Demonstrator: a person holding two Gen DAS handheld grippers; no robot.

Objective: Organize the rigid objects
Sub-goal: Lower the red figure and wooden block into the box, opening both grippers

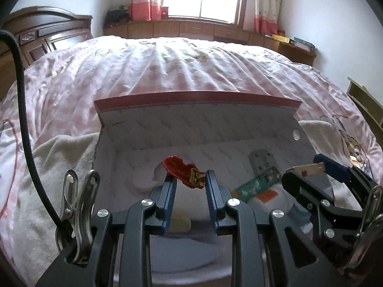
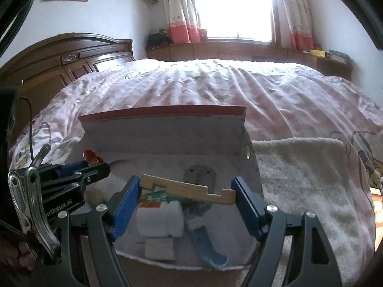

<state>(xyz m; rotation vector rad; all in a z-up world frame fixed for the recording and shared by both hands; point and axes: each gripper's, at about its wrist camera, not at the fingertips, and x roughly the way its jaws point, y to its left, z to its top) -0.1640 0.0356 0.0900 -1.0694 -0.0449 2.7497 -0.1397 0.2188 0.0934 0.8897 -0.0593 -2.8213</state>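
Two items are in your tongs right now, one each, and both hang over the open box (image 1: 115, 119) that sits on a white towel (image 2: 299, 167) on the bed (image 1: 191, 67). Your left tongs (image 1: 191, 181) are closed down narrow on a red nail clipper (image 1: 182, 171), pinched by its gold end between the blue pads, above the left part of the box. Your right tongs (image 2: 186, 191) stand wide, yet they are not empty: a notched wooden piece (image 2: 186, 190) spans the gap end to end, with both pads pressing on its ends, above the right part of the box.

By the look of it, you are well into the sorting. Already lying in the box are one grey metal plate (image 2: 199, 174) with holes, one green packet (image 1: 257, 184), one white block with an orange stripe (image 2: 159, 217), one smaller white cube (image 2: 159, 248), one blue curved handle (image 2: 205, 248) and one pale roundish lump (image 1: 179, 222) near the left tongs. That makes six things stowed and two carried.

What is left, as far as these views show, is to set down the clipper and the wooden piece inside. No loose items show on the towel or quilt, so these two may be the last, though the views do not take in the whole bed.
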